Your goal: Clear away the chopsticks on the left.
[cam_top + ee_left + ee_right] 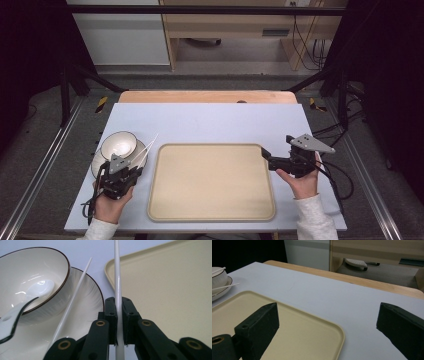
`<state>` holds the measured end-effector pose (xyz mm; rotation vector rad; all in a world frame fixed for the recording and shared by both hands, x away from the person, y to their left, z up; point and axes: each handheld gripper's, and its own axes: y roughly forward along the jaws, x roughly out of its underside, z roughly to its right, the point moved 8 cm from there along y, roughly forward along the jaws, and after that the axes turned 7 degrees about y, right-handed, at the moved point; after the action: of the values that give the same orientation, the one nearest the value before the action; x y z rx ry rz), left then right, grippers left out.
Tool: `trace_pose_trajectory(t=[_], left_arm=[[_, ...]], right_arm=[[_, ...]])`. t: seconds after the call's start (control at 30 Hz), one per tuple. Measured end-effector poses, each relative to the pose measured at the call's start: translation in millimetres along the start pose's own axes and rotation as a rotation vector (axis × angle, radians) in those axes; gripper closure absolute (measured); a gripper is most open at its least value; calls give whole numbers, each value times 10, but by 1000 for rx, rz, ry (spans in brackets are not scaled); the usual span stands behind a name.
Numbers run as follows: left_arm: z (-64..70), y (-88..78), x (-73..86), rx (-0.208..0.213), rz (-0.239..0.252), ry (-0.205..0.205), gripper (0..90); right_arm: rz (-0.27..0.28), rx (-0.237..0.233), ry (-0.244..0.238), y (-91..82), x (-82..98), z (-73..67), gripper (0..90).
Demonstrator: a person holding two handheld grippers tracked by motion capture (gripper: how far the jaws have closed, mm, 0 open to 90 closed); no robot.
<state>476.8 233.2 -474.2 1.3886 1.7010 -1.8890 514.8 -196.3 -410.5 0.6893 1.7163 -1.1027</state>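
Now I have one slim white plastic chopstick (pixel 117 277) clamped in my left gripper (pixel 119 315), over the dark-rimmed white saucer (pixel 92 293) beside its mate (pixel 75 295). Next: carry it onto the beige tray (pixel 212 182). My right gripper (pixel 327 322) gapes empty.

The tray (pixel 211 182) offers an open flat surface between both grippers. Left of it, the bowl (pixel 118 144) on its plate (pixel 85 307), a spoon (pixel 37 291) and a loose chopstick (pixel 75 298) block passage.
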Motion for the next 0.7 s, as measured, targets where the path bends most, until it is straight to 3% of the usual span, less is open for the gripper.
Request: trace_pose_trajectory(t=[0.4, 0.47, 0.57, 0.6, 0.7], left_arm=[[146, -30, -57, -52, 61, -74, 843], [174, -49, -95, -63, 78, -108, 843], [192, -54, -125, -74, 82, -117, 843], [212, -49, -158, -75, 95, -144, 843], [247, -23, -187, -80, 92, -139, 843]], right_arm=[[2, 12, 1, -17, 10, 28, 44], [4, 15, 8, -18, 10, 32, 44], [6, 13, 13, -25, 9, 29, 44], [8, 13, 8, -33, 7, 32, 44], [11, 9, 12, -39, 2, 28, 45]])
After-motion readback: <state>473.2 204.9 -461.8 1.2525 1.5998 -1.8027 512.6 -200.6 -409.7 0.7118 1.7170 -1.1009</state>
